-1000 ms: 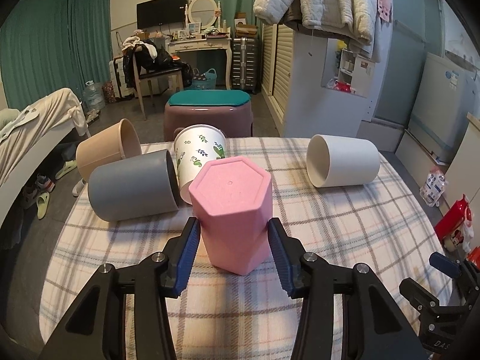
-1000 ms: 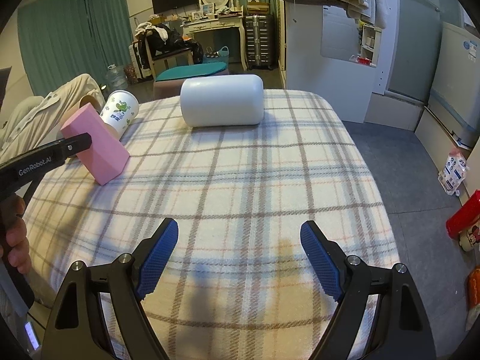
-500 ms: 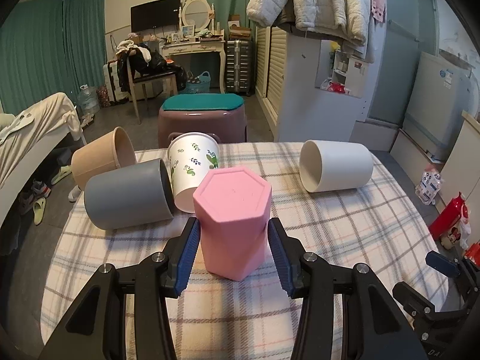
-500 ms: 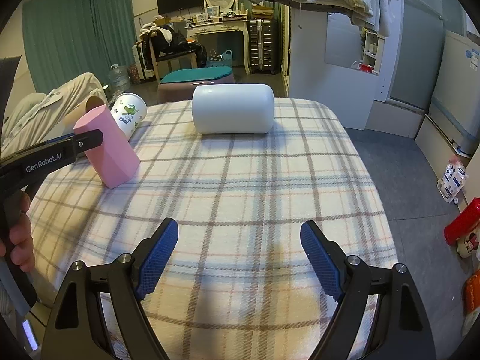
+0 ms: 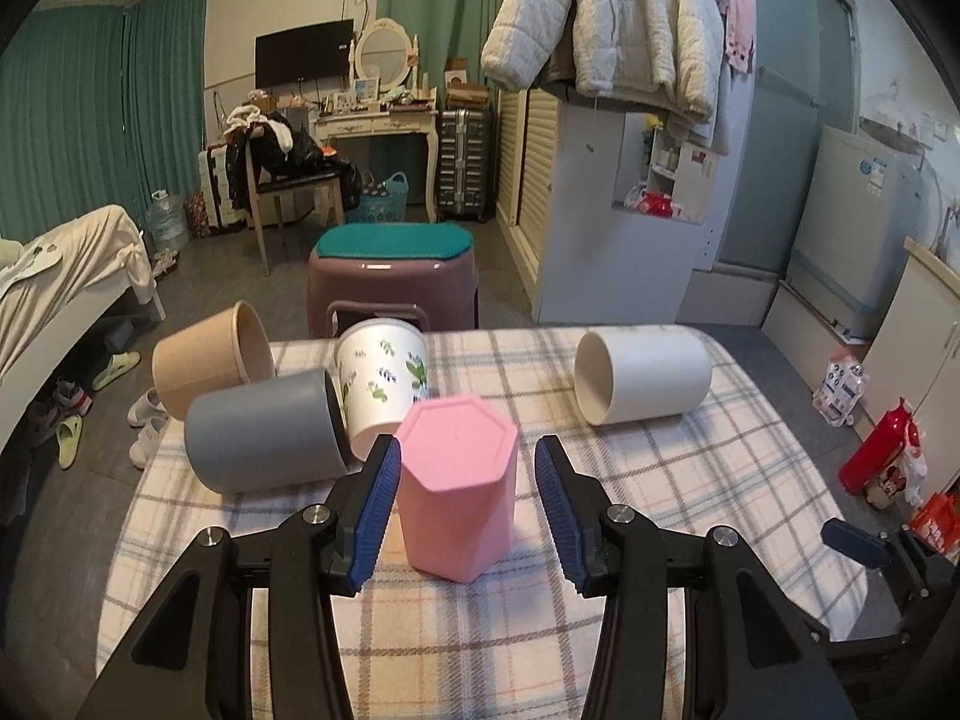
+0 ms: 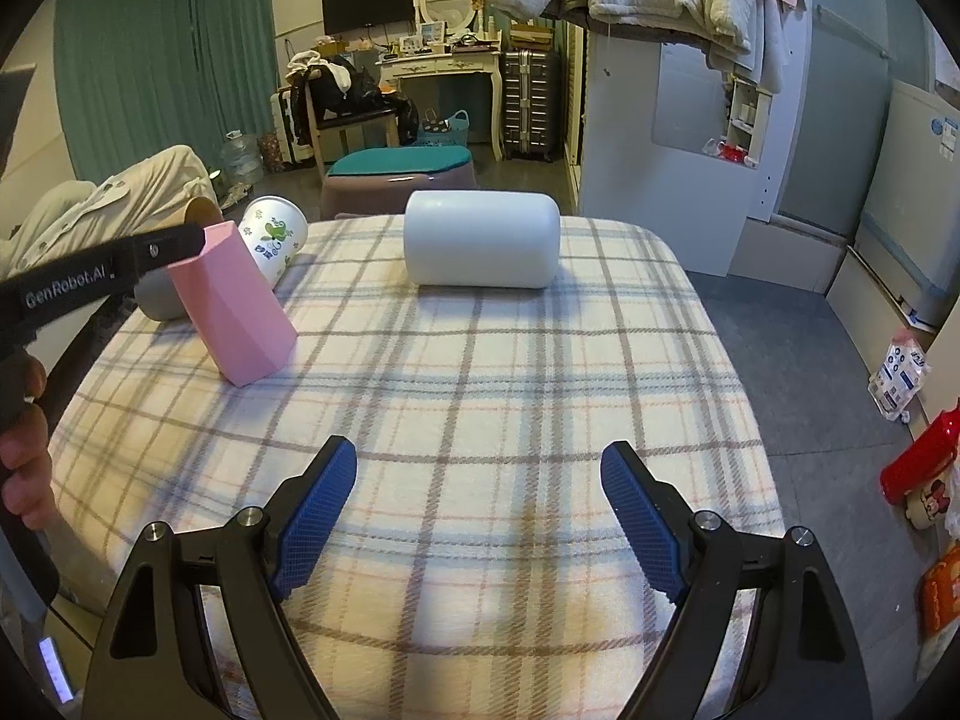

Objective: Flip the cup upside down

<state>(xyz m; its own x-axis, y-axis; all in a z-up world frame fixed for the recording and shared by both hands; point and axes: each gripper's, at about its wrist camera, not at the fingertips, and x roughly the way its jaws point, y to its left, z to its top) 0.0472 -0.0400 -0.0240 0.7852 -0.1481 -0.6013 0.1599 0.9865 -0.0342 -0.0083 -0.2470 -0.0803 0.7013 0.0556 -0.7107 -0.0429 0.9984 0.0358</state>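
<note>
The pink cup (image 5: 459, 483) stands base-up on the checked surface (image 5: 690, 480), left of centre. The left claw (image 5: 462, 504) straddles it, spread clear of its sides, apparently releasing. Next: back straight off. The right claw (image 6: 477, 510) hangs wide, empty.

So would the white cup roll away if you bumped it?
Probably. The white cup lies on its side, and its wall looks round and smooth, so a sideways nudge could roll it. The checked cloth looks soft, which might slow it. It seems stiff, not floppy.
</note>
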